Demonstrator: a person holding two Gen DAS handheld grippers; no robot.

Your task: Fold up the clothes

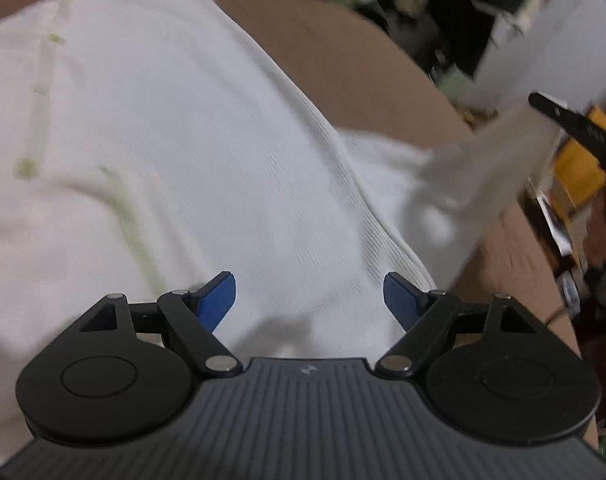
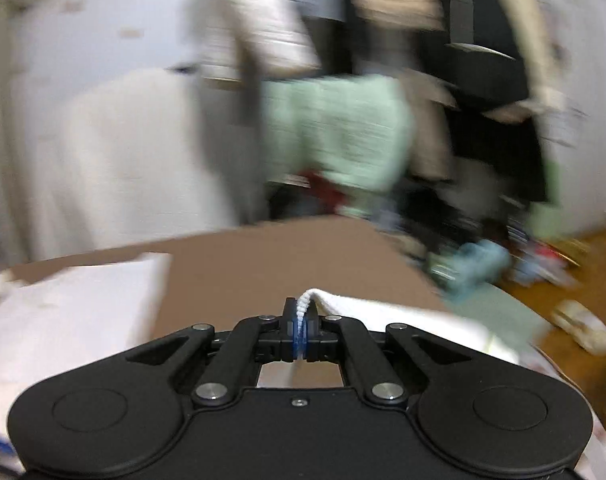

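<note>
A white ribbed garment [image 1: 183, 152] with pale green trim lies spread on a brown table [image 1: 343, 44]. My left gripper [image 1: 309, 300] is open and empty, hovering low over the garment's near part. My right gripper [image 2: 301, 322] is shut on a white ribbed edge of the garment [image 2: 383, 310], held above the table [image 2: 263, 264]. In the left wrist view this gripper [image 1: 537, 100] shows at the far right, lifting a sleeve-like flap [image 1: 483, 168] off the table.
Beyond the table's far edge hang a mint green cloth [image 2: 343, 132] and dark clothes [image 2: 491, 80]. Clutter lies on the wooden floor [image 2: 575, 248] at the right. A white wall [image 2: 83, 80] stands at the left. Both views are motion-blurred.
</note>
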